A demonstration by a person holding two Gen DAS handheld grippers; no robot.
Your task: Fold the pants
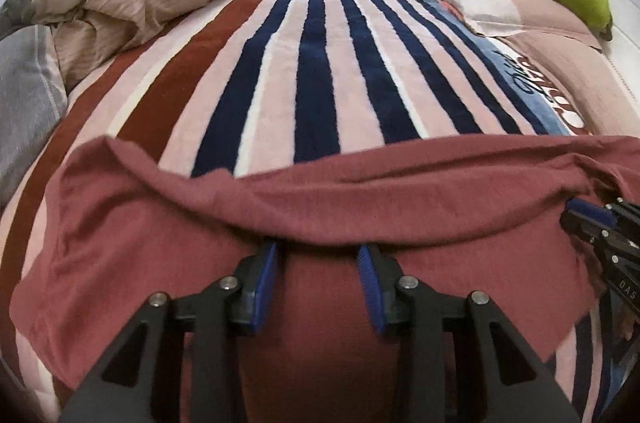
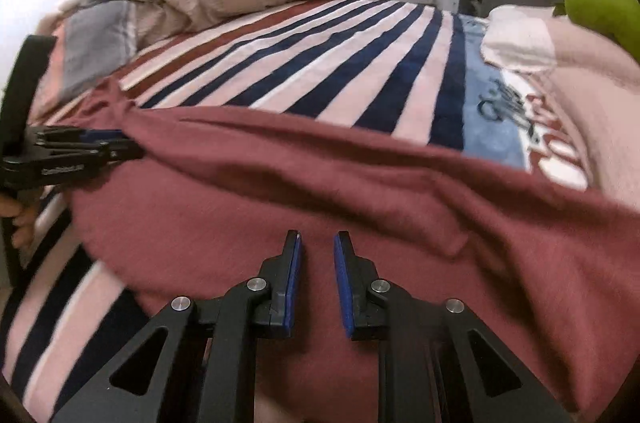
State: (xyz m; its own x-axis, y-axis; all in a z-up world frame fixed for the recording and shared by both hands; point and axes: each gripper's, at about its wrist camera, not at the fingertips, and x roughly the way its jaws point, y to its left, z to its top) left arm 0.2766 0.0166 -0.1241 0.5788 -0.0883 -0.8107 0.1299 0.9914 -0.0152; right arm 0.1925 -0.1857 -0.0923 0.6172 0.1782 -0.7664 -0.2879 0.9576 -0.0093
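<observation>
Maroon pants [image 1: 320, 215] lie spread across the striped blanket [image 1: 312, 71] at the bed's near edge, flat for folding; my left gripper [image 1: 319, 255] and right gripper [image 2: 317, 243] both sit over the cloth, jaws parted, holding nothing

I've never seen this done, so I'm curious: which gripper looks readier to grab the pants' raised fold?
Probably left: the left gripper is open with its tips at the fold of the pants. The right gripper hovers over flat cloth.
</observation>
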